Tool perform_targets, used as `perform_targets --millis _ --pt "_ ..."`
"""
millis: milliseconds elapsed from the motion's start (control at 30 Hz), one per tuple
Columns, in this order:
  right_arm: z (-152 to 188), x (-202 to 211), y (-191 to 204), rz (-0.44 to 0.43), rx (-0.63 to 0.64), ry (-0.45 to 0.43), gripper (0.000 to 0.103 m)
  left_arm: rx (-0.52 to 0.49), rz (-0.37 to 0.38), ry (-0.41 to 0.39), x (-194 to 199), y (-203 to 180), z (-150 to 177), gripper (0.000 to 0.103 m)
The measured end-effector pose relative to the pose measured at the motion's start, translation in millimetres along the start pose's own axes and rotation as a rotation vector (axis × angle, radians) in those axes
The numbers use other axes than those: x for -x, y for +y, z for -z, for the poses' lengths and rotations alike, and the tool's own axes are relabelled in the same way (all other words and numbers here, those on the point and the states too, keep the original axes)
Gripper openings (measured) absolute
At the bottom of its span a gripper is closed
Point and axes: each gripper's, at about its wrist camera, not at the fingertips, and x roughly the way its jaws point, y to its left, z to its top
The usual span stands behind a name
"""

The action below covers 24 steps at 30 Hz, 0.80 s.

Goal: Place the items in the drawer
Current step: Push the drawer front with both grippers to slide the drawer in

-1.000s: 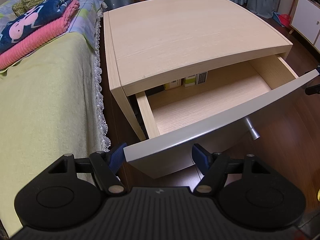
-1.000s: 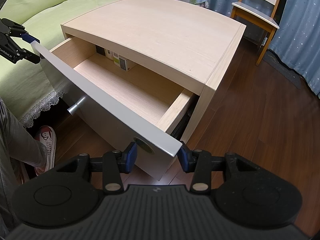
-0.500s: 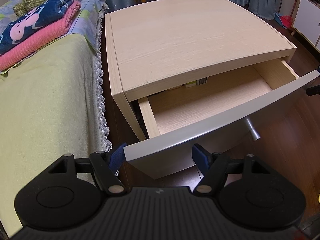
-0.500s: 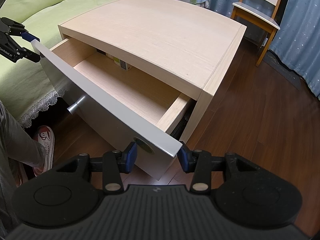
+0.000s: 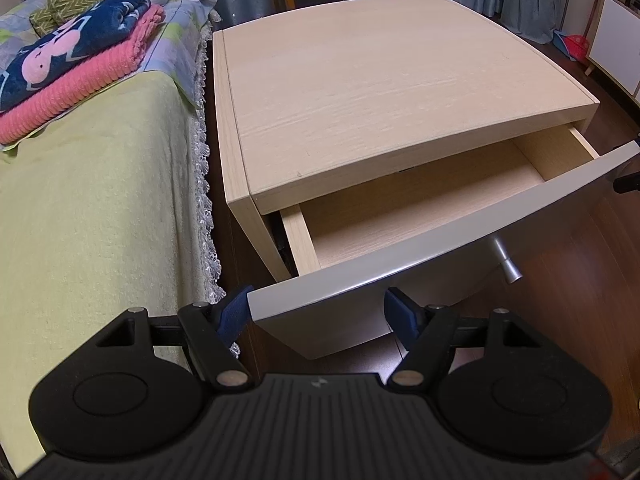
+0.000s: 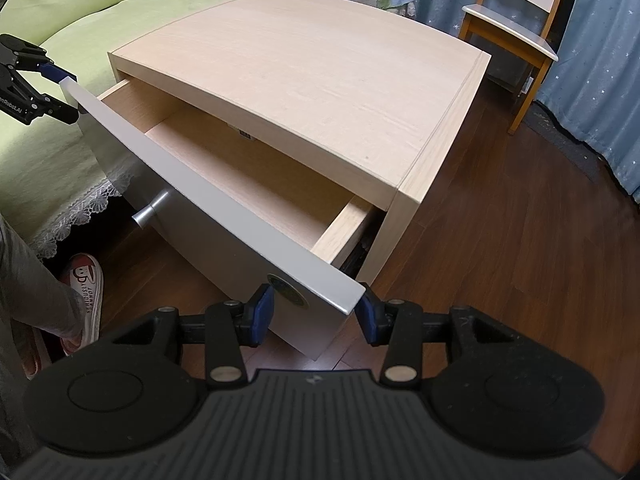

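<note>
A light wooden nightstand (image 5: pixel 380 80) has its drawer (image 5: pixel 400 208) partly pulled out, with a grey front panel (image 5: pixel 440 240) and a metal knob (image 5: pixel 506 260). My left gripper (image 5: pixel 318 312) is open and straddles the panel's left end. My right gripper (image 6: pixel 314 312) is open too, with the panel's right corner (image 6: pixel 344 292) between its fingers. In the right wrist view the left gripper (image 6: pixel 40 84) shows at the far end of the panel. A small box (image 6: pixel 244 134) peeks out at the drawer's back, mostly hidden under the top.
A bed with a yellow-green cover (image 5: pixel 80 200) and lace trim lies close on the nightstand's left, with folded pink and navy blankets (image 5: pixel 72 68) on it. A wooden chair (image 6: pixel 516 20) stands behind. A person's leg and slipper (image 6: pixel 84 288) are on the wooden floor by the drawer.
The drawer has slid further into the nightstand, with both grippers following at its front corners. The boxes at its back are now almost hidden under the top.
</note>
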Motion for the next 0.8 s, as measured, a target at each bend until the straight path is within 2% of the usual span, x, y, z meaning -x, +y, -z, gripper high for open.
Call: perform_targets --millis 800 --pt "-9 -9 -9 0.017 -0.011 -0.015 0.041 0.014 -0.02 -0.014 -11 4 -13 0.072"
